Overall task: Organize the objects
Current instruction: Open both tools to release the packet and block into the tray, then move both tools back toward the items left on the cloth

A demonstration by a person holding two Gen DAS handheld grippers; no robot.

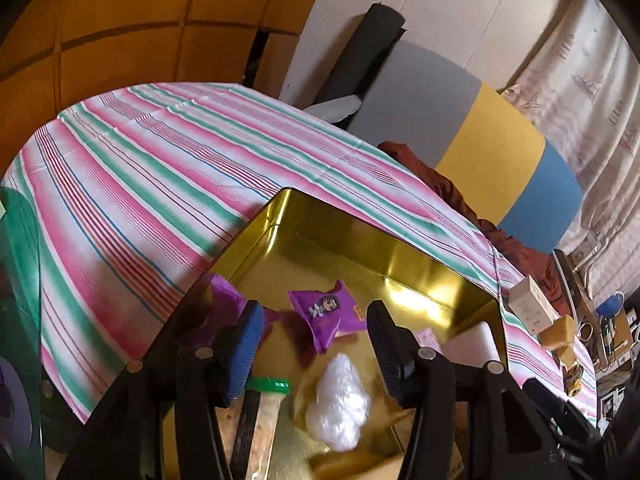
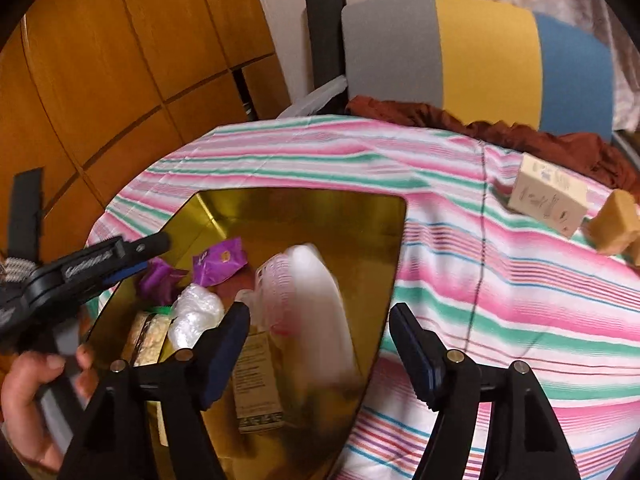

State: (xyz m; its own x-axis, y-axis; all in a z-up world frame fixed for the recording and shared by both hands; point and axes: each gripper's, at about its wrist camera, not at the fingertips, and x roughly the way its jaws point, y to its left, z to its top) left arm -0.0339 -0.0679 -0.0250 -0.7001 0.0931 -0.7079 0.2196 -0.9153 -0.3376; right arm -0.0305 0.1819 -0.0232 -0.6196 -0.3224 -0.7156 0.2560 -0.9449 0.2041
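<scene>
The gold tin (image 2: 224,208) on the striped counter (image 2: 500,280) lies under both sets of jaws, holding purple snack packets (image 1: 326,314) and a white pouch (image 2: 316,300). Left gripper (image 1: 316,344) and right gripper (image 2: 320,348) gape, released, empty. Next likely: fetching the cream box (image 2: 548,200) beyond the right jaws.

a white container (image 2: 316,308) in the gold tin (image 2: 384,264) is motion-blurred, its lower part indistinct.

Left gripper (image 1: 316,344) and right gripper (image 2: 320,348) both angled downward, parted, empty.
</scene>
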